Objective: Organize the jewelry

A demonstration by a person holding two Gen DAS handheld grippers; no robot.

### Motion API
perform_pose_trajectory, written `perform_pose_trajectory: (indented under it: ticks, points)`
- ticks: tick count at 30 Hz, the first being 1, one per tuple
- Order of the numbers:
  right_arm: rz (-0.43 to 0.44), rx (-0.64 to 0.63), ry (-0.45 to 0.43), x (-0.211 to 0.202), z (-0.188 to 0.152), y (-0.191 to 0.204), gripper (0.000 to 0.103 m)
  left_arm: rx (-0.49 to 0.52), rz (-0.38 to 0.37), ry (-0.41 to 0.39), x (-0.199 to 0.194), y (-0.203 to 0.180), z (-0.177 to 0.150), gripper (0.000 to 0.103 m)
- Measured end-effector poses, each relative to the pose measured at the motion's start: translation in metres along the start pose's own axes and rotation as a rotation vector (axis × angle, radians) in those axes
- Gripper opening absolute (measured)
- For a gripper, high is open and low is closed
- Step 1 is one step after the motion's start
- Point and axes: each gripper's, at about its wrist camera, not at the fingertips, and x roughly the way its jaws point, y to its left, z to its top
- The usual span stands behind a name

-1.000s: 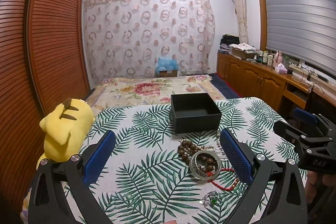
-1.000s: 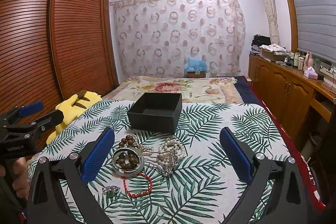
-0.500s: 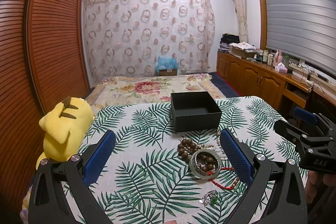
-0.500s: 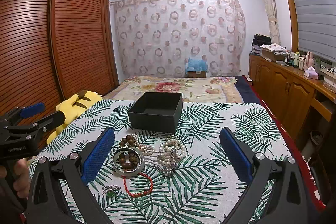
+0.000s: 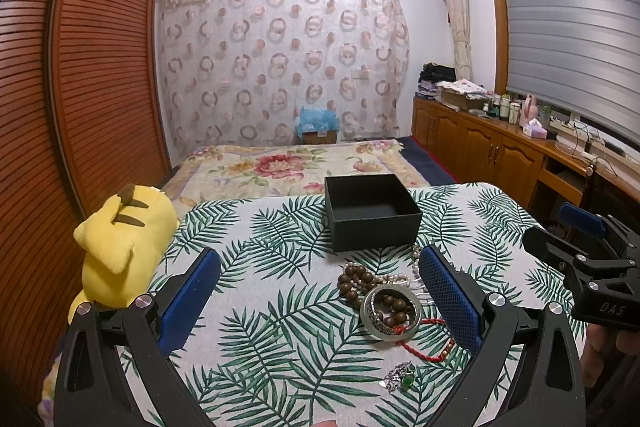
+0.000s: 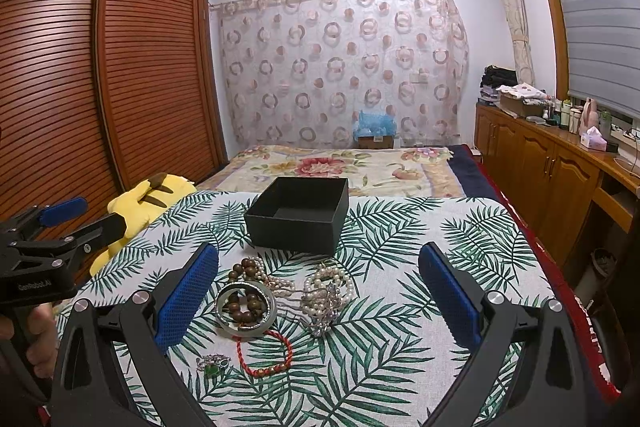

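**Black box and jewelry cluster: both grippers spread wide, gripping nothing**

Black and open-topped, the box (image 6: 298,215) is sitting near the far middle of the tabletop (image 6: 460,267), which is wearing a palm-leaf cloth. No jewelry is showing inside the box.

The jewelry is lying in a loose cluster just near of the box:
- The brown bead bracelet (image 6: 244,269) is resting nearest the box, with some beads lying inside the silver bangle (image 6: 246,307).
- The pearl strands (image 6: 328,287) are lying just right of the bangle.
- The red cord bracelet (image 6: 264,355) is lying near of the bangle, touching its near edge.
- The green-stone ring (image 6: 214,363) is lying left of the red cord, closest to the near edge.

The left gripper (image 5: 320,301) is hovering over the near left part of the tabletop. Its blue-padded fingers (image 5: 192,291) are standing wide apart and are gripping nothing. In its own view, the cluster is lying beside the right finger.

The right gripper (image 6: 318,301) is hovering over the near middle. Its fingers (image 6: 448,291) are likewise spread wide with nothing between them, and the cluster is lying between them, toward the left finger.

A yellow plush toy (image 5: 120,243) is lying at the left edge of the tabletop.
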Motion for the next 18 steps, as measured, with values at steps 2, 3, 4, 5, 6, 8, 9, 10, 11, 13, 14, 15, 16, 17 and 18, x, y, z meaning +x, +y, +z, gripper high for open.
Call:
perform_pose_trajectory:
  ticks: [2, 3, 4, 5, 6, 8, 9, 10, 11, 13, 14, 15, 16, 17, 18]
  points:
    - [0.0, 0.0, 0.0, -0.0002, 0.0001, 0.0, 0.101, 0.001, 0.0, 0.001, -0.0003, -0.0001, 0.0003, 0.096]
    - [0.0, 0.0, 0.0, -0.0004, 0.0001, -0.0002, 0.101, 0.001, 0.0, 0.0, 0.0001, 0.0001, -0.0001, 0.096]
    - [0.0, 0.0, 0.0, 0.0, 0.0002, 0.0001, 0.101, 0.001, 0.0, 0.0, -0.0001, 0.0001, 0.0001, 0.096]
    - [0.0, 0.001, 0.0, -0.0003, 0.0001, -0.0003, 0.101, 0.001, -0.001, 0.001, -0.0001, 0.0001, 0.0003, 0.096]
    - [0.0, 0.001, -0.001, -0.0004, 0.0002, -0.0004, 0.101, 0.001, 0.0, 0.001, -0.0002, 0.0002, 0.0003, 0.096]
    - [0.0, 0.0, -0.001, -0.0003, 0.0002, -0.0002, 0.101, 0.0, 0.0, 0.0, 0.0006, 0.0002, -0.0003, 0.096]
    - [0.0, 0.0, -0.001, -0.0002, 0.0002, -0.0002, 0.101, 0.0, 0.0, 0.001, 0.0004, 0.0002, 0.0, 0.096]
    - [0.0, 0.001, -0.001, -0.0003, 0.0001, -0.0006, 0.101, -0.001, 0.0, 0.001, 0.0006, 0.0002, -0.0002, 0.096]
    - [0.0, 0.001, -0.001, -0.0002, 0.0001, -0.0005, 0.101, -0.001, 0.0, 0.001, 0.0006, 0.0002, -0.0002, 0.096]
    - [0.0, 0.001, 0.0, 0.0001, 0.0001, -0.0004, 0.101, 0.0, -0.001, 0.002, 0.0003, 0.0001, 0.0003, 0.096]
    - [0.0, 0.002, -0.001, -0.0004, -0.0002, -0.0012, 0.101, 0.001, -0.001, 0.003, 0.0005, -0.0007, -0.0004, 0.096]
    - [0.001, 0.002, 0.0, -0.0004, -0.0006, -0.0018, 0.101, 0.001, -0.001, 0.004, 0.0001, -0.0008, -0.0002, 0.096]
    - [0.002, 0.002, 0.001, 0.0001, -0.0011, -0.002, 0.101, 0.001, -0.002, 0.005, -0.0002, -0.0008, -0.0001, 0.096]
    - [0.003, 0.002, 0.002, 0.0001, -0.0015, -0.0026, 0.101, 0.001, -0.002, 0.008, -0.0003, -0.0008, -0.0002, 0.096]
    - [0.006, 0.004, 0.004, 0.0005, 0.0004, 0.001, 0.101, 0.001, -0.001, 0.011, -0.0005, -0.0014, -0.0021, 0.096]
